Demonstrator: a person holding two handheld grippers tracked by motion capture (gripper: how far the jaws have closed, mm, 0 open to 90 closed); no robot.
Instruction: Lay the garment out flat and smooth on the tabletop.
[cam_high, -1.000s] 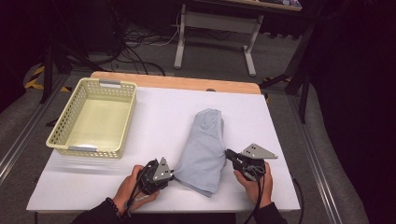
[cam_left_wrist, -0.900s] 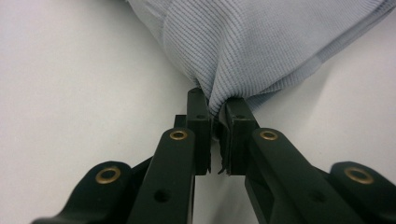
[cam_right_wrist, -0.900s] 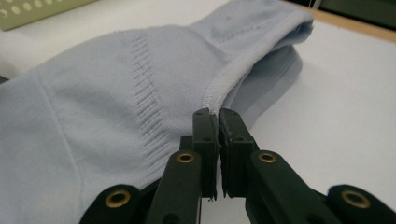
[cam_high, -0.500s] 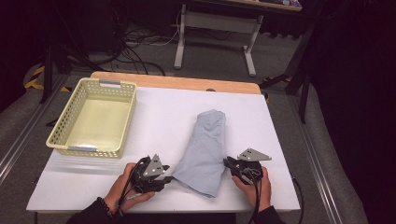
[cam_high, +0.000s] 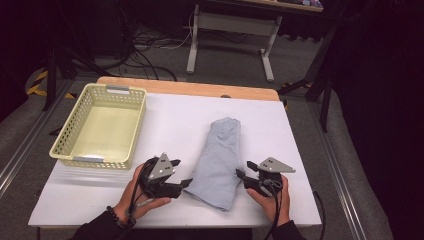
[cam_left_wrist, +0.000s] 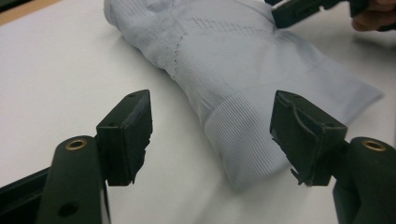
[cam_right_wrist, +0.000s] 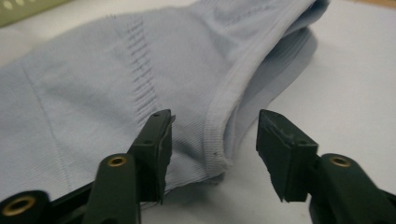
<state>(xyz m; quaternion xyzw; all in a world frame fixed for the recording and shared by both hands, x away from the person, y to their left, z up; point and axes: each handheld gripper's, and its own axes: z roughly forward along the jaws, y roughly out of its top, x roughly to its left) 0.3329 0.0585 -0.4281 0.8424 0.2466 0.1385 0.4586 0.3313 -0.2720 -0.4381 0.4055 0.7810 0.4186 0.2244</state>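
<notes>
A light blue folded garment (cam_high: 220, 155) lies lengthwise in the middle of the white table (cam_high: 170, 115). My left gripper (cam_high: 181, 173) sits at the garment's near left edge, and its jaws have just been opening. In the left gripper view they (cam_left_wrist: 212, 135) stand open around the ribbed hem corner of the garment (cam_left_wrist: 243, 70) without pressing it. My right gripper (cam_high: 244, 169) is at the near right edge, its jaws also just opening. In the right gripper view they (cam_right_wrist: 212, 149) stand apart with the garment's (cam_right_wrist: 116, 70) seamed edge loose between them.
A pale yellow-green perforated basket (cam_high: 65, 150) stands empty at the table's left. A wooden strip (cam_high: 200, 89) runs along the far edge. Behind the table are desk legs (cam_high: 267, 50) and cables on the floor. The right gripper (cam_left_wrist: 299, 9) appears at the top of the left gripper view.
Both grippers have gone from shut to open, letting go of the garment's near end. The left one has risen a little. The garment now lies loose on the table.
</notes>
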